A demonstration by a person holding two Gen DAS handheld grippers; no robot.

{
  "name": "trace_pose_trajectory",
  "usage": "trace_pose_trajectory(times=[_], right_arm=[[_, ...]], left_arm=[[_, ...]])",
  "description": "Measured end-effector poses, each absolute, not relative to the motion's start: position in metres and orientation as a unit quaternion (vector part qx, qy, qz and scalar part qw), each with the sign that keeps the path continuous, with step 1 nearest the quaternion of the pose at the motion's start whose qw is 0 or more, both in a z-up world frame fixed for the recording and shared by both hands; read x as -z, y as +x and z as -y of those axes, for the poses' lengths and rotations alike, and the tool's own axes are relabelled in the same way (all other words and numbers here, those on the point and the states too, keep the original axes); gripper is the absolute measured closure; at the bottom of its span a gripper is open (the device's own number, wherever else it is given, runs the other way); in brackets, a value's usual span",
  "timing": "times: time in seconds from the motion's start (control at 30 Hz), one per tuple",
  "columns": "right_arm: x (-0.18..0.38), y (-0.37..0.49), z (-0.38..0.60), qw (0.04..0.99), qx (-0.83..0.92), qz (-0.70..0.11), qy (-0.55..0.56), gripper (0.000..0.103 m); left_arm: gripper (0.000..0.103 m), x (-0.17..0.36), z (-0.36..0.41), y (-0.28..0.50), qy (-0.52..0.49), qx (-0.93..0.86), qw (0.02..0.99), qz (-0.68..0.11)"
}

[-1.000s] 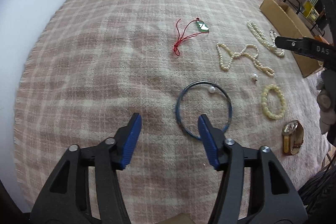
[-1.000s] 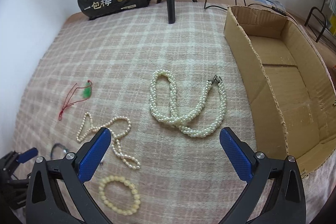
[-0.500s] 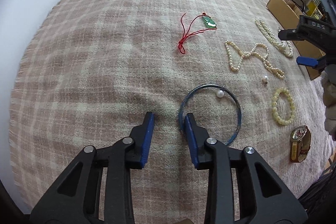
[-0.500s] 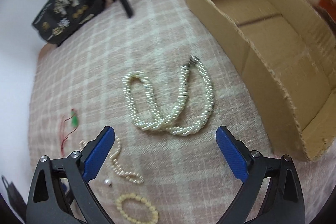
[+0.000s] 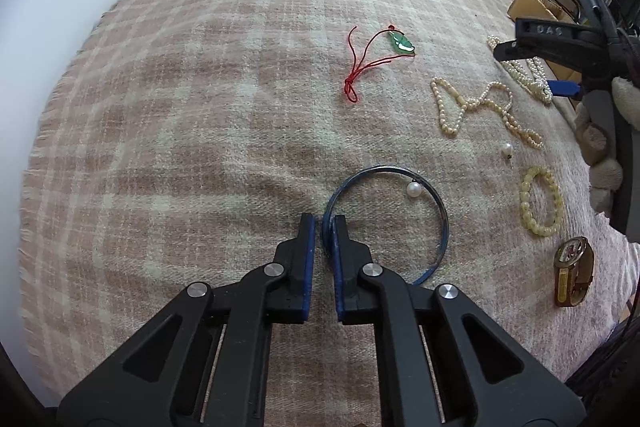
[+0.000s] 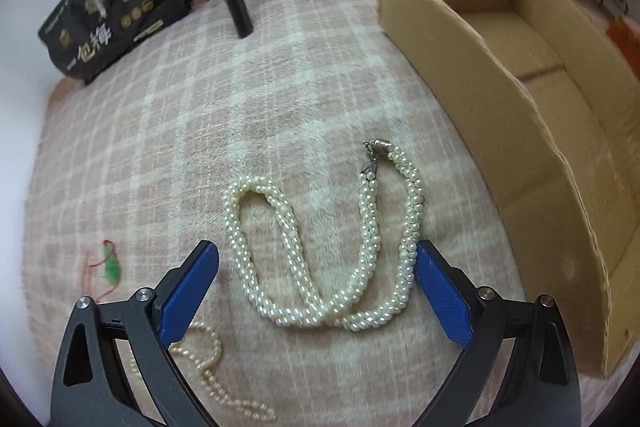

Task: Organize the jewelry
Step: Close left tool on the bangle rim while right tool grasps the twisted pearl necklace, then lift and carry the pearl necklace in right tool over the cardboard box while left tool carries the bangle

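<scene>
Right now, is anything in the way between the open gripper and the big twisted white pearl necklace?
Nothing visible. The right gripper stands open right over the thick twisted white pearl necklace on the pink plaid blanket, its blue pads either side of the loops. The open brown cardboard box sits beside it.

Pink-and-cream plaid blanket (image 5: 200,107), blue hoop (image 5: 438,211), green pendant (image 5: 401,43) on red cord (image 5: 356,75), brown cardboard box (image 6: 540,99).

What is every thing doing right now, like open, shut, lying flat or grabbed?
left gripper: just closed, shut on the blue hoop.
blue hoop: rim pinched, rest lying on the blanket.
right gripper: open, around the thick pearl rope.
thick pearl rope: lying looped, clasp fastened.
cardboard box: open-topped, looks empty.
wristwatch: lying unfastened.
</scene>
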State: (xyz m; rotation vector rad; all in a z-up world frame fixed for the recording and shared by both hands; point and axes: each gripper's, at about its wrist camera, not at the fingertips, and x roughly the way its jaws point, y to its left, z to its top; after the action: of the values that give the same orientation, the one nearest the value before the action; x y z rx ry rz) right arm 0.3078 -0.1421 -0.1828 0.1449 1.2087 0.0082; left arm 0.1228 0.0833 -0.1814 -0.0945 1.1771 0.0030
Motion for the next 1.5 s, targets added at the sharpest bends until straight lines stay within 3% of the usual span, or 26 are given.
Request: trace_pose_trajectory(times=[0.17,0.23,0.33,0.47,0.57,0.87,0.9,1.5], right_arm=[[0.187,0.309,0.124,0.835,-0.012,-0.551,0.005,0.007],[0.185,0.308,0.121,0.839,-0.025,-0.544,-0.003,0.014],[0.181,0.304,0.115,0.843,-0.048,-0.535,-0.022,0.037],[0.177,0.295,0.108,0.845,-0.076,-0.528,-0.032,0.075],[0.174,0.29,0.108,0.847,-0.087,-0.522,-0.047,0.088],[0.164,0.282,0.122,0.847,-0.109,-0.519,-0.023,0.092],[0.162,0.283,0.124,0.847,-0.113,-0.52,-0.014,0.096],[0.107,0.265,0.145,0.862,-0.163,-0.479,0.031,0.096]], left_arm=[[0.101,0.18,-0.084,0.121,-0.05,-0.005,0.831,-0.554],[0.101,0.179,-0.085,0.121,-0.054,-0.006,0.831,-0.553],[0.101,0.177,-0.085,0.12,-0.059,-0.008,0.832,-0.552],[0.101,0.173,-0.085,0.117,-0.067,-0.007,0.836,-0.545],[0.101,0.165,-0.085,0.115,-0.077,-0.001,0.84,-0.537],[0.102,0.14,-0.072,0.114,-0.09,0.025,0.851,-0.516],[0.102,0.137,-0.069,0.114,-0.09,0.028,0.853,-0.514],[0.102,0.113,-0.066,0.112,-0.094,0.047,0.87,-0.482]])
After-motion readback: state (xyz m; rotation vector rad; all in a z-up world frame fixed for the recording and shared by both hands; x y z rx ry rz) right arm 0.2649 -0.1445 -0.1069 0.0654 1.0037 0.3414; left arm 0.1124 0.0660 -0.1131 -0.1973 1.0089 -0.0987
